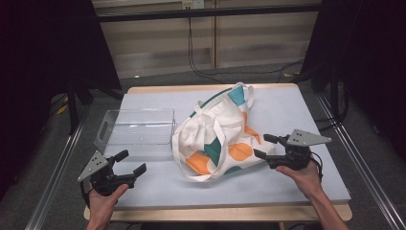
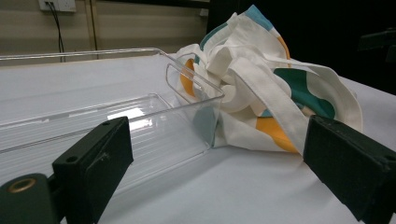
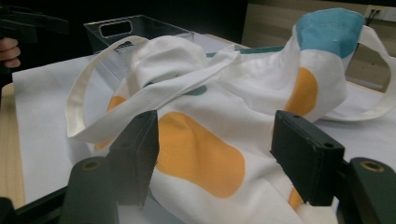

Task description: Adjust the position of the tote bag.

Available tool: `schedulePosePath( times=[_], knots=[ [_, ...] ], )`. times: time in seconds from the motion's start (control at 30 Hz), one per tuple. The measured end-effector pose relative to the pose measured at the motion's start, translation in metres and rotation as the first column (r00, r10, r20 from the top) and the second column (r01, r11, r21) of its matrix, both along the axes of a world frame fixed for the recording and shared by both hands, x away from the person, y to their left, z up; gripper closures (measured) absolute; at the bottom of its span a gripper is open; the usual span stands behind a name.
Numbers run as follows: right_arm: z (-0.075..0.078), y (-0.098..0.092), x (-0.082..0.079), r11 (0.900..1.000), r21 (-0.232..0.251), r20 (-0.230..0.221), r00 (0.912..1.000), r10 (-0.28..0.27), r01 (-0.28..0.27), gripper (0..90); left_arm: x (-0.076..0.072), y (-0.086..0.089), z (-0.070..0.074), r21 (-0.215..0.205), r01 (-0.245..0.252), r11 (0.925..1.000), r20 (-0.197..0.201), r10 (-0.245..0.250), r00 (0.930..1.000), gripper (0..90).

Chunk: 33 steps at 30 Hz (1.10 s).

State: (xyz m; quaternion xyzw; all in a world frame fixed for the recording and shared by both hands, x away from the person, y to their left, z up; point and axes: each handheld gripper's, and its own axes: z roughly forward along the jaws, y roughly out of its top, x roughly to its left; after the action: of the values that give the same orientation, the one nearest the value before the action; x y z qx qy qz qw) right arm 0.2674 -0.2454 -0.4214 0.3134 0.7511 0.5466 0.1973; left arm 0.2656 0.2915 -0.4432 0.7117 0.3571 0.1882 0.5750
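Note:
A white tote bag (image 1: 218,129) with orange and teal patches lies crumpled in the middle of the table, its handles loose on top. My right gripper (image 1: 261,145) is at the bag's right edge. In the right gripper view its jaws (image 3: 215,126) stand apart on either side of a fold of the bag (image 3: 243,84), near an orange patch, without visibly pinching it. My left gripper (image 1: 132,161) rests open near the front left, short of the bag. In the left gripper view it (image 2: 217,154) points at the bag (image 2: 280,79) with nothing between its jaws.
A clear plastic bin (image 1: 136,125) with a cut-out handle stands left of the bag and touches it; it is empty (image 2: 93,116). A pale blue mat (image 1: 287,110) covers the wooden table. Metal rails run along both sides, and cables hang at the back wall.

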Motion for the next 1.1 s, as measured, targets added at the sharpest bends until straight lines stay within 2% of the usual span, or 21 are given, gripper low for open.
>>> schedulePosePath(
  times=[0.23,0.27,0.33,0.37,0.4,0.43,0.5,0.57,0.63,0.7,0.77,0.83,0.87,0.97,1.03,1.1],
  knots=[
    [0.005,0.01,0.016,0.998,0.01,-0.018,0.9984,0.054,-0.054,33.4,-0.001,-0.003,0.001,0.004,0.022,0.9998,0.003,-0.022,0.9998,8.3],
    [0.005,0.015,0.024,0.998,0.003,-0.032,0.9975,0.063,-0.063,33.7,-0.004,-0.004,0.004,0.018,0.033,0.9993,0.01,-0.033,0.9994,8.3],
    [0.003,0.018,0.03,0.997,-0.013,-0.045,0.9965,0.071,-0.072,33.9,-0.008,-0.008,0.004,0.021,0.053,0.9984,0.022,-0.054,0.9983,8.5],
    [0.003,0.018,0.03,0.997,-0.013,-0.045,0.9965,0.071,-0.072,33.9,-0.008,-0.008,0.004,0.021,0.053,0.9984,0.022,-0.054,0.9983,8.5],
    [0.002,0.02,0.032,0.997,-0.014,-0.053,0.9954,0.079,-0.08,35.4,-0.009,-0.01,0.005,0.039,0.064,0.9972,0.016,-0.064,0.9978,8.5],
    [0.001,0.023,0.035,0.996,-0.009,-0.06,0.994,0.091,-0.092,36.1,-0.01,-0.012,0.004,0.019,0.066,0.9977,0.012,-0.066,0.9978,8.5],
    [0.001,0.028,0.039,0.994,-0.008,-0.059,0.9924,0.108,-0.108,38.8,-0.01,-0.013,0.005,0.04,0.078,0.9961,0.024,-0.079,0.9966,8.5],
    [0.003,0.035,0.046,0.991,-0.015,-0.058,0.9895,0.133,-0.134,42.9,-0.01,-0.014,0.004,0.019,0.069,0.9975,0.016,-0.069,0.9975,8.7],
    [0.003,0.036,0.048,0.991,-0.02,-0.057,0.9892,0.135,-0.136,43.5,-0.009,-0.013,0.004,0.014,0.073,0.9972,0.01,-0.074,0.9972,9.0],
    [0.007,0.044,0.056,0.988,-0.024,-0.056,0.9868,0.152,-0.153,45.7,-0.009,-0.011,0.004,0.044,0.065,0.997,0.017,-0.065,0.9977,9.0],
    [0.008,0.05,0.063,0.986,-0.028,-0.061,0.9852,0.16,-0.162,47.2,-0.009,-0.011,0.004,0.022,0.065,0.9976,0.01,-0.066,0.9978,9.1],
    [0.009,0.052,0.066,0.986,-0.029,-0.061,0.9845,0.164,-0.166,48.4,-0.009,-0.01,0.004,0.034,0.066,0.9973,0.011,-0.066,0.9977,9.1],
    [0.01,0.058,0.073,0.983,-0.035,-0.067,0.9819,0.177,-0.18,49.1,-0.009,-0.01,0.005,0.039,0.067,0.997,0.016,-0.068,0.9976,9.2],
    [0.012,0.066,0.085,0.981,-0.037,-0.08,0.9794,0.185,-0.189,50.1,-0.009,-0.011,0.004,0.024,0.064,0.9977,0.015,-0.064,0.9978,9.3],
    [0.012,0.068,0.089,0.981,-0.046,-0.082,0.9794,0.185,-0.189,50.0,-0.009,-0.011,0.004,0.034,0.069,0.9971,0.018,-0.069,0.9974,9.3],
    [0.011,0.074,0.101,0.981,-0.046,-0.098,0.9785,0.182,-0.187,48.3,-0.009,-0.011,0.005,0.042,0.07,0.9966,0.019,-0.071,0.9973,9.3]
  ],
)
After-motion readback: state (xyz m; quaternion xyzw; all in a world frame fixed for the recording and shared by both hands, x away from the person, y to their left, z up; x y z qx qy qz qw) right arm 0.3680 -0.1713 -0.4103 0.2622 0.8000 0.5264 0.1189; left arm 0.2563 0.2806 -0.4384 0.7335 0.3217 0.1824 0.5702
